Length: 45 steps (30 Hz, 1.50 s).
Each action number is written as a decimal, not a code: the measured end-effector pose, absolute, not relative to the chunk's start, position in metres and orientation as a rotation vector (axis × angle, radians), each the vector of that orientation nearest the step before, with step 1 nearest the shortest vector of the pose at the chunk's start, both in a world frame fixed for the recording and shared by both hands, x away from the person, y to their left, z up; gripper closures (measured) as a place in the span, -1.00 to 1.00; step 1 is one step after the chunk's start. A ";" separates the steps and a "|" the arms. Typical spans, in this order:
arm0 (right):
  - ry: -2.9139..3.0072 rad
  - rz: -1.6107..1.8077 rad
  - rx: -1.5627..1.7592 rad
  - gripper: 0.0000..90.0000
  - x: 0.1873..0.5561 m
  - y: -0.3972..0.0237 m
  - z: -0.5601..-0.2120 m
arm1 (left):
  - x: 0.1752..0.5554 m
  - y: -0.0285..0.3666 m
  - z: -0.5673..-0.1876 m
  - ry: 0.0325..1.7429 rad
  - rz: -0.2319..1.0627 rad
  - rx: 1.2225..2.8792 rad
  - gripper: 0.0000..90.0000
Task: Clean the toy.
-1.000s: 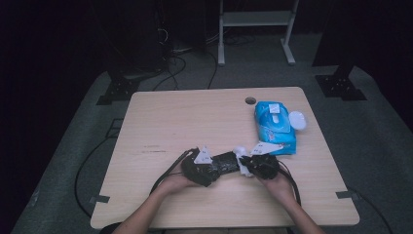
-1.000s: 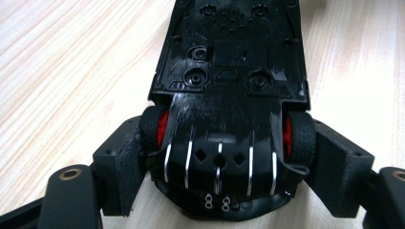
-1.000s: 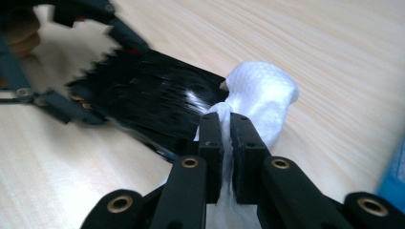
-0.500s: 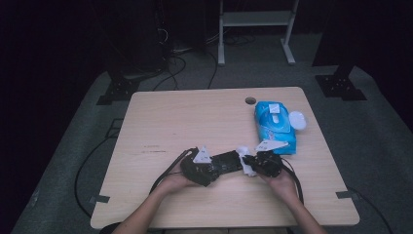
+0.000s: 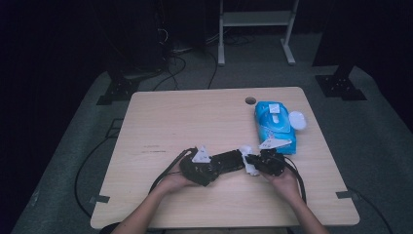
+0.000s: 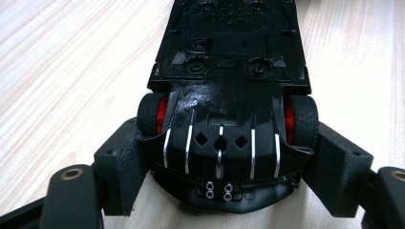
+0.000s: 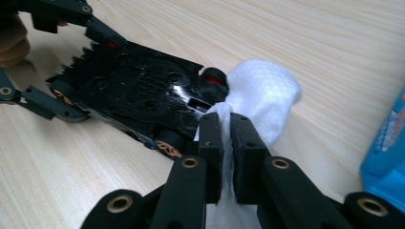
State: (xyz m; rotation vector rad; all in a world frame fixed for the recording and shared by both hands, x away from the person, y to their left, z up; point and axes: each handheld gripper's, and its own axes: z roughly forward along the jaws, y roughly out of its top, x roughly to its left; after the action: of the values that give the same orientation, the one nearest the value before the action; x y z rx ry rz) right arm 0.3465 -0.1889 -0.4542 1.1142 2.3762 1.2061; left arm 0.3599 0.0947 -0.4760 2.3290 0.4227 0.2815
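Note:
A black toy car (image 6: 229, 71) with red wheel hubs lies belly up near the table's front edge (image 5: 228, 161). My left gripper (image 6: 224, 176) is shut on its rear end, one pad (image 6: 122, 167) against each side by the wheels. From the right, my right gripper (image 7: 227, 138) is shut on a white wipe (image 7: 262, 100), which bunches against the car's (image 7: 138, 90) far end by a red-hubbed wheel. In the high view both grippers, the left (image 5: 214, 166) and the right (image 5: 254, 163), meet at the car, with a hand behind each.
A blue pack of wipes (image 5: 272, 122) with its round white lid (image 5: 297, 120) open lies at the right of the wooden table (image 5: 185, 122), close behind my right hand. A cable hole (image 5: 250, 101) sits near the far edge. Cables trail off the front.

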 end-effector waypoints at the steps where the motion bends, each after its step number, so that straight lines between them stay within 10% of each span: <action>1: 2.380 1.218 1.096 0.85 0.346 -0.186 -0.454 | 0.360 0.095 -0.476 0.423 0.279 2.329 -0.48; 45: 2.354 1.178 1.139 0.85 0.385 -0.173 -0.455 | 0.354 0.086 -0.475 0.344 0.304 2.340 -0.46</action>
State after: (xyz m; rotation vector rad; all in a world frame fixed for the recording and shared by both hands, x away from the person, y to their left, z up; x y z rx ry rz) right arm 0.3850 -0.1728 -0.4550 1.1394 2.3536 1.1775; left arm 0.3544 0.0865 -0.4750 2.3401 0.3438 0.3042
